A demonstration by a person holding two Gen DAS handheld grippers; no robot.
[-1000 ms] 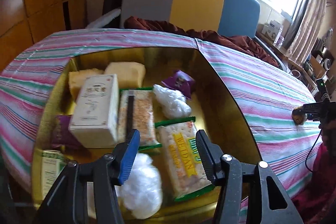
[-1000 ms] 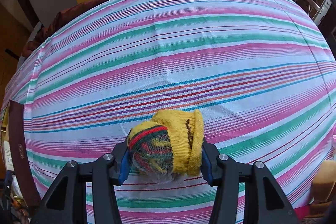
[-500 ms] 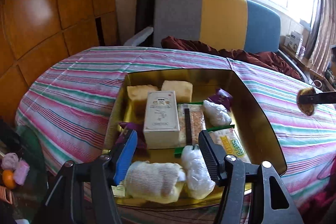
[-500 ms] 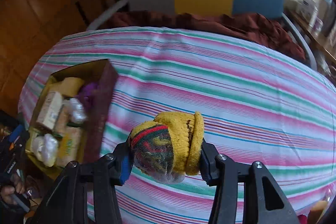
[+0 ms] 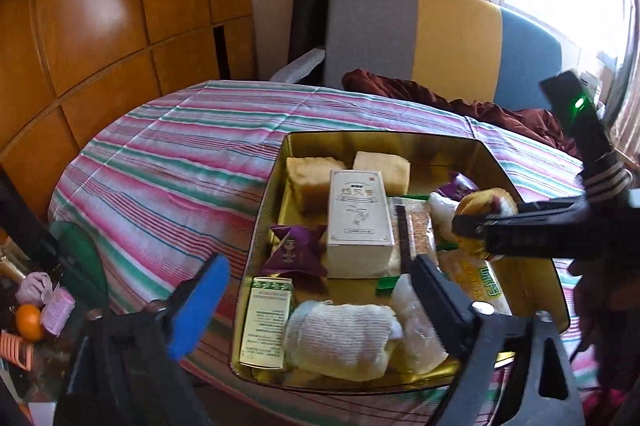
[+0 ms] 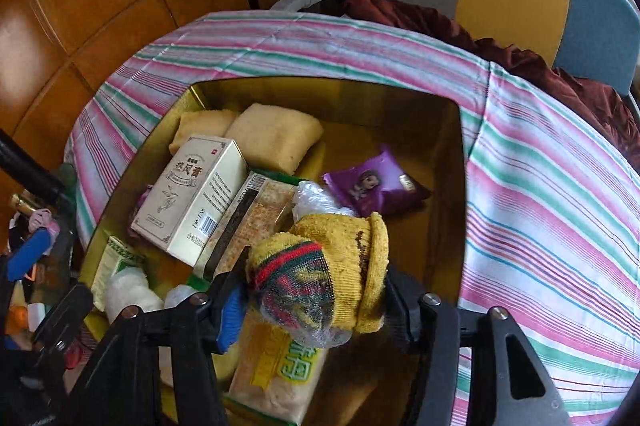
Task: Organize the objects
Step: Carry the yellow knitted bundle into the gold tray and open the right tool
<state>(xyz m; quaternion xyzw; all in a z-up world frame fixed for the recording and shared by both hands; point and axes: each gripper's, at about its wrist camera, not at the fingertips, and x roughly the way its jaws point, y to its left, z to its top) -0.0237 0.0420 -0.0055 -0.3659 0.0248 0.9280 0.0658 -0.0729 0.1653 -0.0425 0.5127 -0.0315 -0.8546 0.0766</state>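
Note:
A gold tin box [image 5: 260, 226] stands on the striped table, filled with snacks and boxes. My right gripper [image 6: 312, 310] hangs over the box's near right part. A rolled yellow sock [image 6: 340, 266] with a red and green band sits between its pads, which still touch it while the jaws are opening. The same sock [image 5: 486, 200] shows in the left wrist view above the box's right side. My left gripper [image 5: 316, 306] is open wide and still opening at the box's near edge, holding nothing. Below it lies a white sock roll [image 5: 344, 334].
In the box lie a white carton [image 5: 358, 222], a purple packet [image 5: 294, 250], yellow cakes [image 5: 312, 178] and a cracker pack [image 6: 276, 366]. A maroon cloth [image 6: 520, 50] lies at the table's far edge by a chair [image 5: 440, 38]. Clutter with an orange [image 5: 28, 322] sits low left.
The right gripper carried the yellow sock leftward from the bare tablecloth to above the box. The left gripper drew back from the box and spread its fingers wide.

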